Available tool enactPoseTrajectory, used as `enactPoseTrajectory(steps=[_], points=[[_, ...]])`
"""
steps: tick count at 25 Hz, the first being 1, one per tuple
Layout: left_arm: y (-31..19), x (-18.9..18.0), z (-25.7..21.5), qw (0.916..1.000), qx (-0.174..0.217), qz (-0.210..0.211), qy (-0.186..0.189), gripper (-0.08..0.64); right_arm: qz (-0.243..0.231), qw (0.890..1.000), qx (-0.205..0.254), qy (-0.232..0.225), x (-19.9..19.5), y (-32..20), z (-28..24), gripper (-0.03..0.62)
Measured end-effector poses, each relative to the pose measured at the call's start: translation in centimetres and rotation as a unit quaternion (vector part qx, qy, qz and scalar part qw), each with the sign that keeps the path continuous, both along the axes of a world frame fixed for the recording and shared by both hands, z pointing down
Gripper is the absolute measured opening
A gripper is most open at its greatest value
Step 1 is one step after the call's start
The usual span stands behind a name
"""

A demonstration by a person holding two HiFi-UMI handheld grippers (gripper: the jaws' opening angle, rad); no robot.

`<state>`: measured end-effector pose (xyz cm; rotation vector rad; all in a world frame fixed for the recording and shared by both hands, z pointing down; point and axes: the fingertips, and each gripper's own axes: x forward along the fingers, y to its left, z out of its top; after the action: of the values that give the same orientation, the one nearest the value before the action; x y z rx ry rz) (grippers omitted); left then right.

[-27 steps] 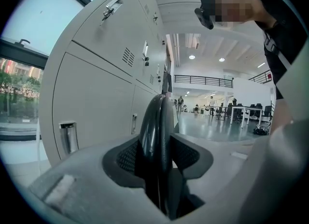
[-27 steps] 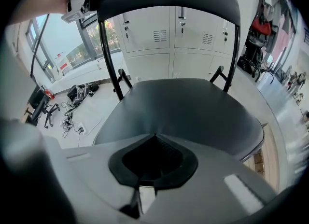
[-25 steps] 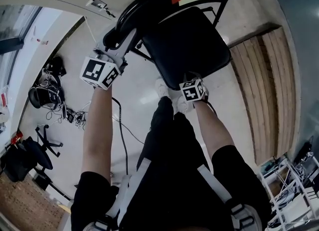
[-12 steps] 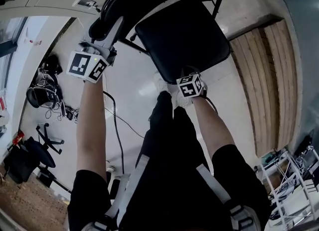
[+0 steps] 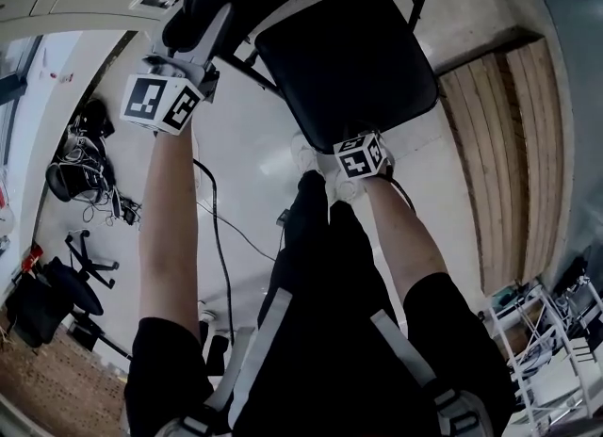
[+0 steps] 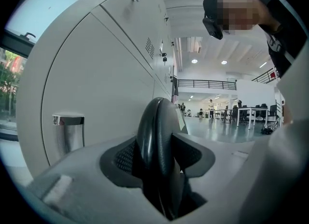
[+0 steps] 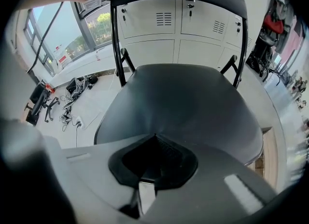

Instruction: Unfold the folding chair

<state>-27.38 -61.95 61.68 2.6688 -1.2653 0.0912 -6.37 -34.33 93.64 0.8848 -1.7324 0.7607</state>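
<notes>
Folding chair stands opened out on the floor, its seat flat, right by the grey lockers. Left tool has the backrest rim between its jaws. They've just been widening, yet the rim fills the gap and both pads sit on it. Right tool points steeply down at the seat's front edge, jaws clenched, nothing in them — whether it touches the seat, can't tell.

Chair backrest black, leathery sheen. Chair seat matt black, smooth. Chair frame glossy metal tube. Lockers smooth painted metal.
</notes>
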Motion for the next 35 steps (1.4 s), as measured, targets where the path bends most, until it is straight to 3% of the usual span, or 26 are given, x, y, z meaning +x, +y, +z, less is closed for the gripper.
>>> enactPoseTrajectory(steps=[8, 16, 21, 26, 31, 35], points=[[-1.8, -0.6, 1.1, 0.9999, 0.007, -0.003, 0.012, 0.210, -0.002, 1.000, -0.003, 0.008, -0.2, -0.3, 1.1, 0.006], [-1.7, -1.3, 1.3, 0.9991, 0.005, -0.033, 0.024, 0.229, -0.002, 1.000, 0.010, -0.001, -0.3, -0.6, 1.0, 0.006], [-0.4, -2.2, 2.0, 0.9983, 0.003, -0.057, -0.012, 0.265, 0.015, 1.000, -0.010, -0.015, -0.2, -0.7, 0.9, 0.006], [3.1, -4.0, 6.5, 0.9942, -0.056, -0.091, -0.012, 0.265, -0.001, 1.000, 0.003, -0.008, -0.4, -0.4, 1.0, 0.006], [8.3, -2.9, 11.1, 0.9897, -0.099, -0.102, -0.012, 0.265, 0.011, 1.000, 0.025, -0.011, -0.3, -1.1, 1.9, 0.006], [12.0, -0.9, 13.4, 0.9873, -0.121, -0.103, -0.007, 0.265, -0.014, 0.999, 0.039, -0.011, -0.4, -1.3, 2.2, 0.006]])
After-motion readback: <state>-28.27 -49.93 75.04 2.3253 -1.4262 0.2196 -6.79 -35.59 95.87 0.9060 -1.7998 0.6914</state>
